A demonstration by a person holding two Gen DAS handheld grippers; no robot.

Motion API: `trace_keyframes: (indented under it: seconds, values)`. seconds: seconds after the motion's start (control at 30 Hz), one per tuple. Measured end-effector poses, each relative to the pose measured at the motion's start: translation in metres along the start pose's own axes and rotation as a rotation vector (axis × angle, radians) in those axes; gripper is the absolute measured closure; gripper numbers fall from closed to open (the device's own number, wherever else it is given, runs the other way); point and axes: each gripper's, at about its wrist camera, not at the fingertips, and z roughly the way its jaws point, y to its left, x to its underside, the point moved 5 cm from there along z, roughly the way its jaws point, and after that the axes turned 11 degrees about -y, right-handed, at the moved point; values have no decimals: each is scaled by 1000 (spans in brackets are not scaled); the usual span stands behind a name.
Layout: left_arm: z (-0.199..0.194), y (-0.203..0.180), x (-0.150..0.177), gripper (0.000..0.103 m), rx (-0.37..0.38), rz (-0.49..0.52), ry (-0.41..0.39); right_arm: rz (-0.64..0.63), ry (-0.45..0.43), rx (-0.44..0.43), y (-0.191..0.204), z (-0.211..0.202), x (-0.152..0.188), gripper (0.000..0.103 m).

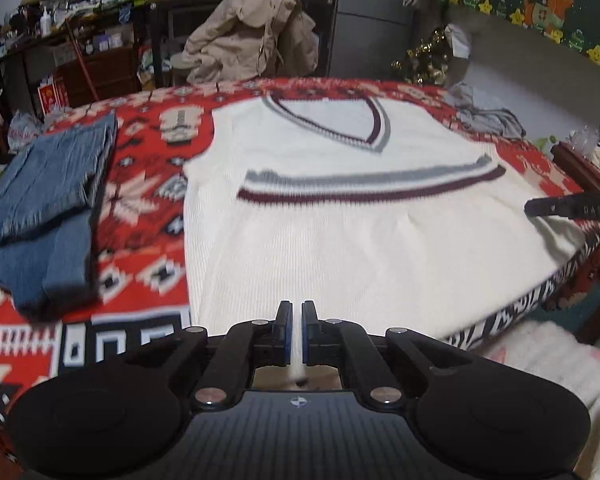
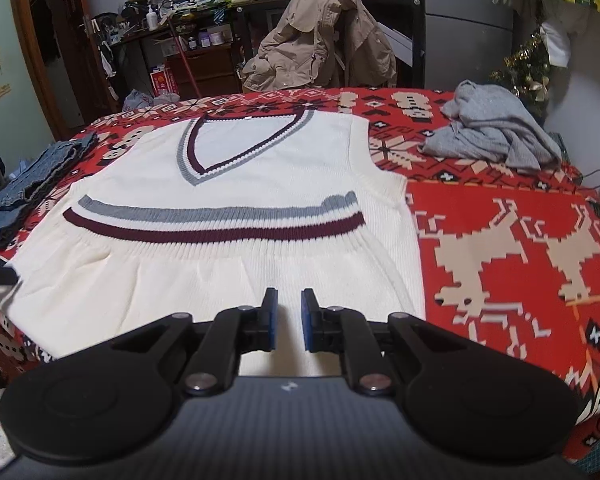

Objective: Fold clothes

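Observation:
A white knit vest [image 1: 340, 240] [image 2: 220, 272] with a V-neck and grey and maroon stripes lies flat on the red patterned tablecloth [image 2: 500, 216]. My left gripper [image 1: 297, 306] is at the vest's near edge and is shut on a strip of its white fabric. My right gripper [image 2: 289, 294] is at the same near edge, further right. Its jaws stand a narrow gap apart, and that gap is filled by the white knit. In the left wrist view, the right gripper's black finger [image 1: 548, 206] shows at the vest's right side.
Folded blue jeans [image 1: 48, 200] [image 2: 32, 184] lie left of the vest. A crumpled grey garment [image 2: 496, 136] sits at the far right of the table. A beige jacket [image 2: 324, 36] hangs over a chair behind the table, in front of cluttered shelves.

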Motion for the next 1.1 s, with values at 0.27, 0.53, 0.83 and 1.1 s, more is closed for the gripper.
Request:
trace_keyframes:
  seconds: [0.27, 0.53, 0.83, 1.1]
  values:
    - [39, -20, -21, 100, 28, 13, -35, -1, 2, -1, 5, -3, 1, 91]
    - [71, -15, -48, 100, 25, -47, -38, 3, 2, 4, 6, -12, 4, 91]
    - [15, -28, -17, 99, 107, -29, 10, 4, 6, -7, 7, -11, 4, 91]
    - [38, -35, -19, 100, 114, -18, 19, 10, 5, -5, 9, -7, 4, 91]
